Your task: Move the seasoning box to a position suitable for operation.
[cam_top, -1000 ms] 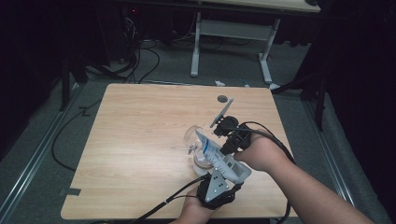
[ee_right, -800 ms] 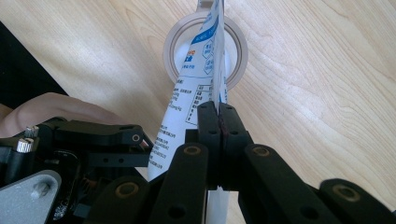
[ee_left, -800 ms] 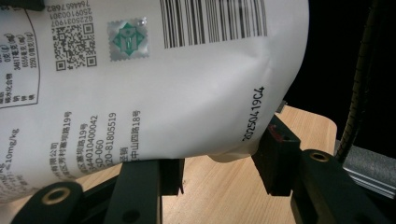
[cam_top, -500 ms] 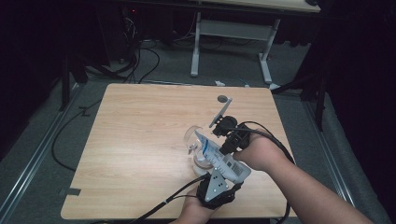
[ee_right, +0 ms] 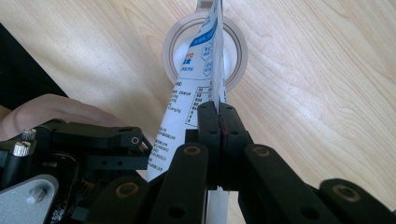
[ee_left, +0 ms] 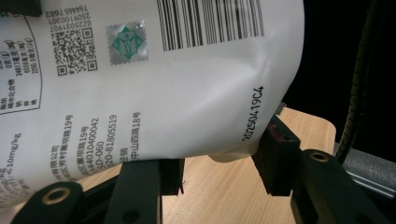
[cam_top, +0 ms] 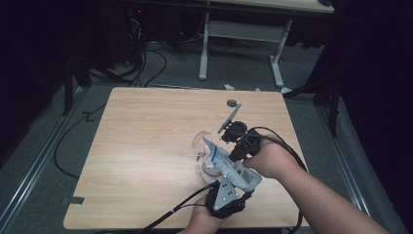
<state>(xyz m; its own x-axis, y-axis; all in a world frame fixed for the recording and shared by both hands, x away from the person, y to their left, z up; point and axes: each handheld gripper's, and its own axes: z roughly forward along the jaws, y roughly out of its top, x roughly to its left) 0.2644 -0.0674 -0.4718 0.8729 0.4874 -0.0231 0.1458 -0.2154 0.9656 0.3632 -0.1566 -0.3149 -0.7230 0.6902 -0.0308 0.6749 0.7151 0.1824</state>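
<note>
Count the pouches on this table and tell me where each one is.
1. The white printed pouch is held above the clear glass near the table's right front, gripped by both the left tongs and the right tongs. Others may be hidden behind the hands.

My jaws are pressed together on the edge of a white pouch (ee_right: 187, 112) with blue print. Its far end tilts over the mouth of a clear round cup (ee_right: 173, 46) on the wooden bench (ee_right: 317, 79). My left gripper (ee_right: 93, 154) sits near left.
</note>
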